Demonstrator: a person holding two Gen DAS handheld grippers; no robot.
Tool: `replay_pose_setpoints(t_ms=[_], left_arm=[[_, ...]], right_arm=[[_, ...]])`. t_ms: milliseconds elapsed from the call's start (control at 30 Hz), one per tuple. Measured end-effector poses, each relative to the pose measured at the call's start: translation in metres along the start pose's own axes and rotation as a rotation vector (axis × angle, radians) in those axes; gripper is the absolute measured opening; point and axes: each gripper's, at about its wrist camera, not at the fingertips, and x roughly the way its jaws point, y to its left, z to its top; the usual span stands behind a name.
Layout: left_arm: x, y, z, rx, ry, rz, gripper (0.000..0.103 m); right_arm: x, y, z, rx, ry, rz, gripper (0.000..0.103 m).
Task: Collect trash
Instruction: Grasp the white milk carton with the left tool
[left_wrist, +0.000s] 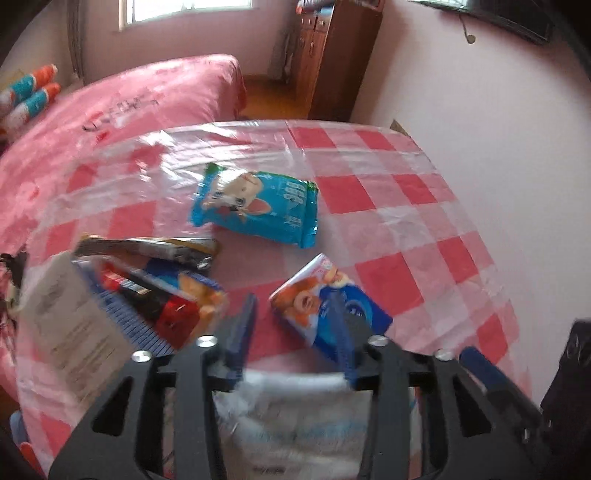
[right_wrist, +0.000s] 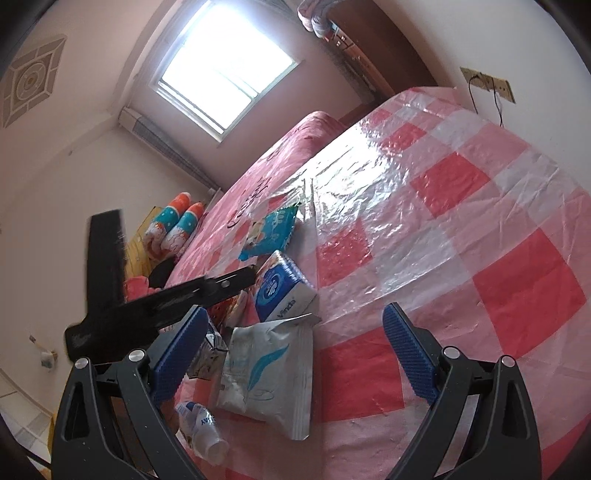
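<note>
Trash lies on a table with a red-and-white checked cloth (left_wrist: 369, 192). In the left wrist view my left gripper (left_wrist: 293, 299) hovers low over it, open, with only cloth between its pads. Its right finger crosses a blue-and-white tissue pack (left_wrist: 299, 299). A silver packet (left_wrist: 295, 413) lies under the gripper's base. A blue cartoon snack bag (left_wrist: 258, 206) lies farther back. My right gripper (right_wrist: 295, 310) stands wide open and holds nothing, short of the silver packet (right_wrist: 264, 373) and the tissue pack (right_wrist: 280, 291). The left gripper's black frame (right_wrist: 166, 306) reaches in from the left.
Left of the left gripper lie a biscuit pack (left_wrist: 166, 295), a dark wrapper (left_wrist: 147, 249) and a white card (left_wrist: 70, 317). A crushed plastic bottle (right_wrist: 201, 428) and a small carton (right_wrist: 208, 350) lie near the right gripper. A pink bed (left_wrist: 147, 99) stands behind the table, a wall to the right.
</note>
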Motion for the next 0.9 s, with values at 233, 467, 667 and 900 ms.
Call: replay_pose_setpoints(t_ms=[233,467,667,900], left_arm=[[-0.059,0.039,-0.018,-0.105,-0.13,0.131,0.073],[-0.057,0.078,-0.016,-0.297,-0.075,0.201,0.085],[-0.032,0.077,-0.018,-0.299,-0.019,0.292,0.085],[-0.023,0.086,-0.022,-0.304,-0.027,0.336,0.07]], right_arm=[[0.009,0.009,-0.003,-0.049,0.061,0.008,0.094],[0.024,0.029,-0.014,-0.142,0.14,-0.004,0.094],[0.029,0.046,-0.028,-0.234,0.189,-0.021,0.094],[0.024,0.067,-0.041,-0.362,0.167,-0.018,0.094]])
